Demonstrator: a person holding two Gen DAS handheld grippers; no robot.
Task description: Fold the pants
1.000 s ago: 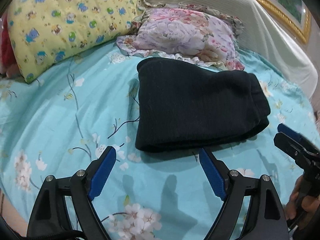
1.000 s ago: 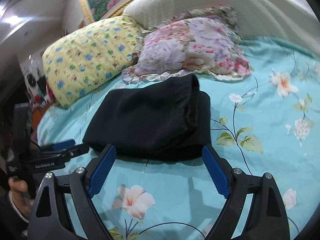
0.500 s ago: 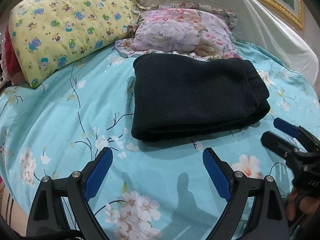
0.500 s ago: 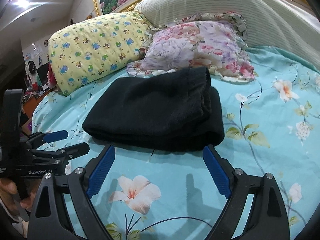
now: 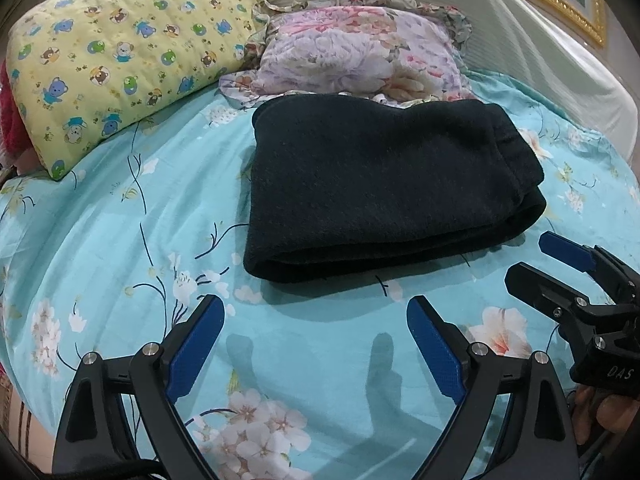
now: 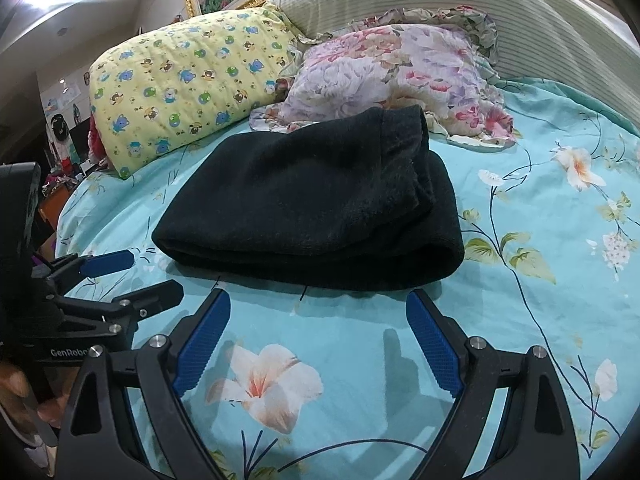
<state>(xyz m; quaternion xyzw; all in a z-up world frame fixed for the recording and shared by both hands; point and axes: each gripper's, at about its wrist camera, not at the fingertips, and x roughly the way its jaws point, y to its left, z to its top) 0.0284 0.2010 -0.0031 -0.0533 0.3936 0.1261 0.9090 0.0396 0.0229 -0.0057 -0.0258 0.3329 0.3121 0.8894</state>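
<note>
The black pants [image 5: 384, 184] lie folded in a thick rectangle on the turquoise floral bedsheet [image 5: 120, 248], also shown in the right wrist view [image 6: 312, 208]. My left gripper [image 5: 314, 308] is open and empty, held just short of the fold's near edge. My right gripper [image 6: 318, 300] is open and empty, also just short of the near edge. The right gripper shows at the right of the left wrist view [image 5: 538, 252]. The left gripper shows at the left of the right wrist view [image 6: 148, 274].
A yellow cartoon-print pillow [image 5: 120, 60] and a floral pillow [image 5: 360, 52] lie behind the pants against a padded cream headboard [image 5: 520, 40]. The floral pillow touches the pants' far edge. The bed edge drops off at the left [image 6: 60, 208].
Both grippers have drawn back a little from the pants and lifted slightly, staying open. The folded pants have not moved.
</note>
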